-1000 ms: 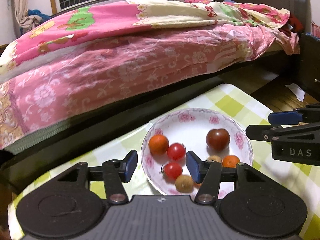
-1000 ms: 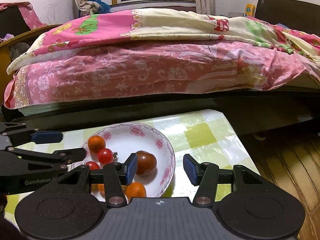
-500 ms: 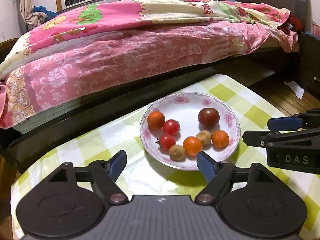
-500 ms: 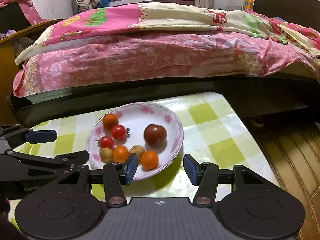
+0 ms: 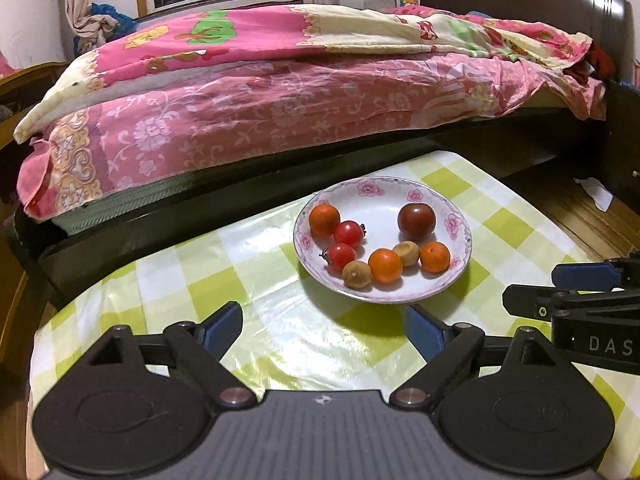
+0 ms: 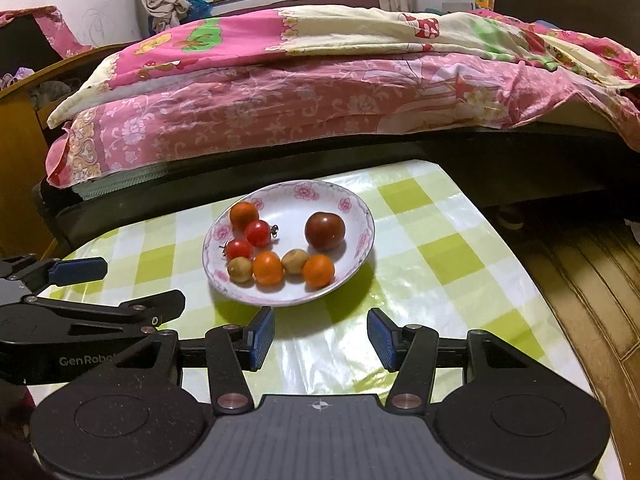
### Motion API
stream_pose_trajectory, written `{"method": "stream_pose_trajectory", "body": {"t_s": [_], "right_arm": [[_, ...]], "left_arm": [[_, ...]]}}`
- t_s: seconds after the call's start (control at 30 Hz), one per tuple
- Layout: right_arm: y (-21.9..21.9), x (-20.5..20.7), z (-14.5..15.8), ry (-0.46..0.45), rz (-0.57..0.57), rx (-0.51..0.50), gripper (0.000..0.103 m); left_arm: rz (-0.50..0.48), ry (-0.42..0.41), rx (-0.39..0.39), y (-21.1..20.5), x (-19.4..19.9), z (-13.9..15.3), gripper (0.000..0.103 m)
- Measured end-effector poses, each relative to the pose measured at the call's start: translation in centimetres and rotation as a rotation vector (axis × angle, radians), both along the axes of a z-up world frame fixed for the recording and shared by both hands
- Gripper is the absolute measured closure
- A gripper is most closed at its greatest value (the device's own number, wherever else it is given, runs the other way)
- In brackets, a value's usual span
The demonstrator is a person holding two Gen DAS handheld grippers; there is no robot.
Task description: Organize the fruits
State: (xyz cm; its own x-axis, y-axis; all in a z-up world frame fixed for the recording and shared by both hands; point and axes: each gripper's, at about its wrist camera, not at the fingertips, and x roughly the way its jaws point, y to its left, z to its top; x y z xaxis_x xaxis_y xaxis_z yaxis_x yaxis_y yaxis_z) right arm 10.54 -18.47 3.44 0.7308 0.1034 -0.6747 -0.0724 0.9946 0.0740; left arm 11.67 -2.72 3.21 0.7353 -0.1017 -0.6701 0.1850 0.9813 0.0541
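A white plate with pink flowers (image 5: 372,188) (image 6: 352,200) stands on the green-checked tablecloth. It holds several fruits: a dark red tomato (image 5: 416,221) (image 6: 325,230), oranges (image 5: 385,266) (image 6: 268,267), red cherry tomatoes (image 5: 349,233) (image 6: 258,233) and small brown fruits (image 5: 356,274) (image 6: 240,269). My left gripper (image 5: 322,330) hovers short of the plate, its jaws opening wide with nothing between them. My right gripper (image 6: 320,338) is also short of the plate, open and empty. Each gripper shows at the side of the other's view.
A bed with a pink floral quilt (image 5: 280,92) runs along the table's far edge. The table (image 6: 452,256) ends on the right above a wooden floor (image 6: 592,280). A scrap of white paper (image 5: 598,194) lies on the floor.
Both grippers have drawn back from the plate, so all the fruit now shows beyond the fingers. The left jaws have spread much wider. The right jaws keep the same gap.
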Motion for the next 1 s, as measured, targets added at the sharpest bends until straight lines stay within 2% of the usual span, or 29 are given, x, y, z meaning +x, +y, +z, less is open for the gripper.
{"method": "stream_pose_trajectory", "body": {"t_s": [0.4,1.0], "right_arm": [[0.0,-2.4,0.1,0.007,-0.027,0.015,0.053],[0.6,-5.4,0.0,0.026,-0.037,0.022,0.053]], "left_arm": [[0.005,-0.007,0.003,-0.4,-2.9,0.0,0.0],[0.02,-0.005,0.01,-0.2,-5.8,0.2,0.0]]}}
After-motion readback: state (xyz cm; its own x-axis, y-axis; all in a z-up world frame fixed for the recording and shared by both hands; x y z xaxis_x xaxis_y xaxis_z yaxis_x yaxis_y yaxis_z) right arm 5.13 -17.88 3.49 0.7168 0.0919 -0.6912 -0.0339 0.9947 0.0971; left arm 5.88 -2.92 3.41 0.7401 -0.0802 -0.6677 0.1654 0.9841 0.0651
